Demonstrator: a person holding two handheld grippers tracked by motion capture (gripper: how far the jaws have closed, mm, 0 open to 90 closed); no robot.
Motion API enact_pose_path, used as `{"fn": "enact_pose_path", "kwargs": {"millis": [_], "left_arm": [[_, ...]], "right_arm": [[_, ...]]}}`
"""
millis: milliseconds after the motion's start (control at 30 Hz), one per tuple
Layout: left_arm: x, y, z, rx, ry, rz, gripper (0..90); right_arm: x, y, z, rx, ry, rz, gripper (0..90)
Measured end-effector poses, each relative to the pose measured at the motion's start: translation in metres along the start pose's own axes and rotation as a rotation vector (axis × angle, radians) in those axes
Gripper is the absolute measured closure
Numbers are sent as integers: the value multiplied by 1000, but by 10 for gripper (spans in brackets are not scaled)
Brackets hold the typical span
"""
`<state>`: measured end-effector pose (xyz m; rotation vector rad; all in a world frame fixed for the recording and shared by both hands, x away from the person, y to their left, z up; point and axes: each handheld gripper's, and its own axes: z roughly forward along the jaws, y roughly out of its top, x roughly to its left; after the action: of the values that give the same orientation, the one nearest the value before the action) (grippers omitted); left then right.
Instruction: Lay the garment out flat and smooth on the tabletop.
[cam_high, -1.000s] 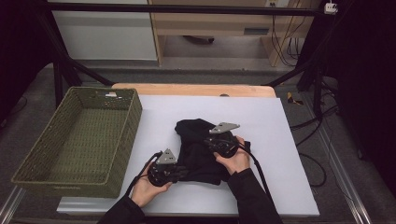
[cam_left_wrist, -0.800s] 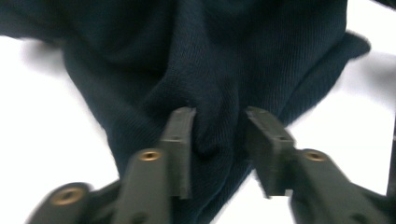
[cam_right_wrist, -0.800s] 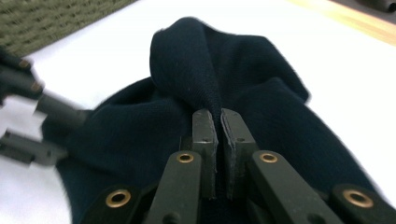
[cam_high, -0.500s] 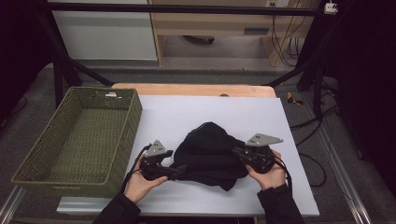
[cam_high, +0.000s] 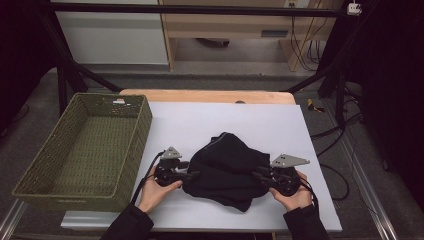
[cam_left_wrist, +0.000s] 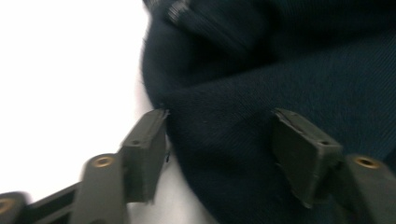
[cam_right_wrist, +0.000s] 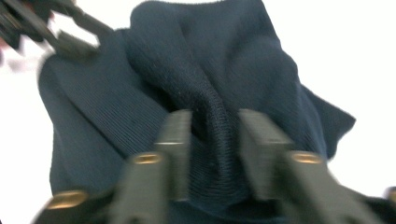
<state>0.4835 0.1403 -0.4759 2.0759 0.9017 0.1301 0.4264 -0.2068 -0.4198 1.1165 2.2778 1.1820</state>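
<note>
Left tool and right tool flank the dark garment, both part-open, the left just narrowing and the right just widening, cloth between unpinched jaws (apparently regripping to spread it).

We see a white table top with a pale wooden edge at its twelve o'clock side. Around it lies grey floor. A light wooden cabinet stands at twelve o'clock, a white panel at eleven. Black frame bars slant at ten and two, and cables hang at one.
</note>
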Motion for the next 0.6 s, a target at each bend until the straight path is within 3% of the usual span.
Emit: {"fn": "enact_pose_path", "kwargs": {"millis": [133,200,300,400,467,533,600], "left_arm": [[-6,0,1,4,-17,23,582],[-8,-1,2,16,-29,19,647],[-10,-1,1,29,-31,33,743],[-13,-1,-1,43,-24,62,801],[-16,-1,-2,48,-16,87,814],[-19,-2,-3,55,-11,107,820],[-22,-3,-5,58,-14,120,823]], "right_arm": [[10,16,3,-74,19,-17,382],[16,27,11,-87,18,-28,364],[26,44,32,-70,38,-50,342],[33,55,58,-14,45,-56,343],[37,59,72,20,38,-59,424],[38,61,81,49,10,-96,607],[39,61,82,54,-33,-129,728]]}}
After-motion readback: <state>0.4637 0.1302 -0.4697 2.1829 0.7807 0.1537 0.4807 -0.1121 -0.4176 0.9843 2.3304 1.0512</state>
